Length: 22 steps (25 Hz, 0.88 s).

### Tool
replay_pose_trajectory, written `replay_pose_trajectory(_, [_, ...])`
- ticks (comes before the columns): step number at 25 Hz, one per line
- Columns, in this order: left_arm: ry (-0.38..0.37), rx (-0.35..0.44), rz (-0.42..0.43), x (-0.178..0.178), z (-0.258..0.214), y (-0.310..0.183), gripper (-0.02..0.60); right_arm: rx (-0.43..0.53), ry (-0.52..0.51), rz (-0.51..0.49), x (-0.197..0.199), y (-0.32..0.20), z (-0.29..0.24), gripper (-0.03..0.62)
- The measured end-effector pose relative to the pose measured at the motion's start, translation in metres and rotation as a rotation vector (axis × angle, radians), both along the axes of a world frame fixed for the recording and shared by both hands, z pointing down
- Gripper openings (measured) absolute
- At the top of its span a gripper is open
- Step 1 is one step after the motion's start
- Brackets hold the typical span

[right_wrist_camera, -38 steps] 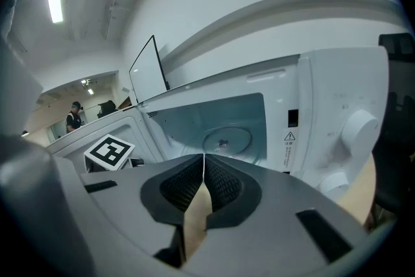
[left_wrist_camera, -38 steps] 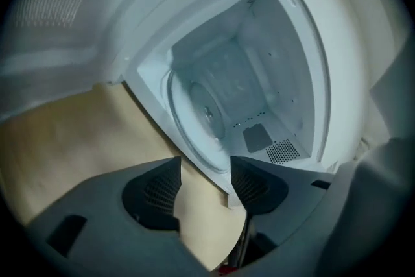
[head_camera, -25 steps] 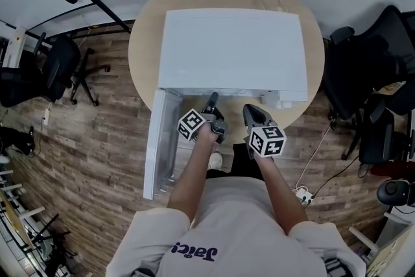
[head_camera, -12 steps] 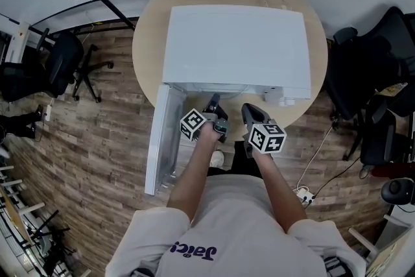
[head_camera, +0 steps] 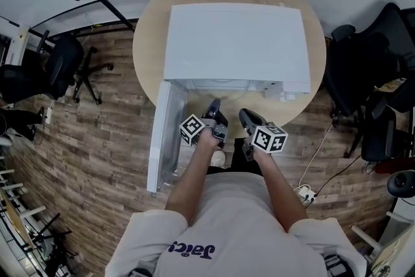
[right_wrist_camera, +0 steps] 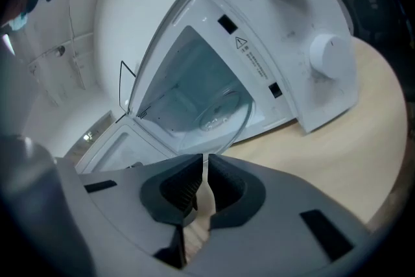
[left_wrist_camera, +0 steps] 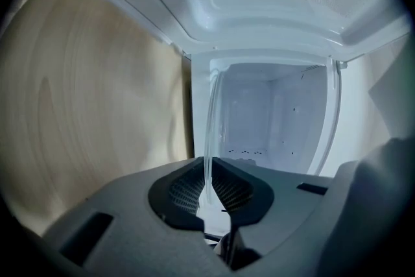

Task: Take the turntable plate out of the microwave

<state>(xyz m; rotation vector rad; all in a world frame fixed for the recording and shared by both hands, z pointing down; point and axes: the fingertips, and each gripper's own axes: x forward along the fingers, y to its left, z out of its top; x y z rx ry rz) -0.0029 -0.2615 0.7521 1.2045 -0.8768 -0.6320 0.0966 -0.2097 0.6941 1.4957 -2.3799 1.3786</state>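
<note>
**Two-gripper withdrawal of the glass turntable plate**

A round pale-wood table (head_camera: 146, 48) carries a white box-shaped microwave (head_camera: 233, 42), its white door (head_camera: 165, 133) swung open to the left. The clear round glass turntable plate (right_wrist_camera: 219, 115) lies at the cavity mouth, its near edge reaching out towards the person. The left gripper (left_wrist_camera: 209, 188), whose jaws have just been closing, pinches the plate's rim. The right gripper (right_wrist_camera: 205, 172) is clamped on the rim alongside. Best practice, as judged: draw both grippers back at one pace, plate level and clear of door and sill, since smooth glass may slip.
</note>
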Motion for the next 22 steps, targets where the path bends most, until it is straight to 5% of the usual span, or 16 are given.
replay_pose_trajectory(6, [0.023, -0.007, 0.005, -0.001, -0.006, 0.012, 0.038, -0.012, -0.199, 0.065, 0.0, 0.001, 0.013, 0.037])
replay_pose_trajectory(8, [0.026, -0.009, 0.005, -0.002, -0.008, 0.015, 0.037, -0.034, -0.258, 0.087, 0.0, 0.001, 0.021, 0.17])
replay_pose_trajectory(22, [0.03, -0.011, 0.009, -0.007, -0.019, 0.041, 0.037, -0.101, -0.618, 0.28, -0.008, -0.031, 0.037, 0.181])
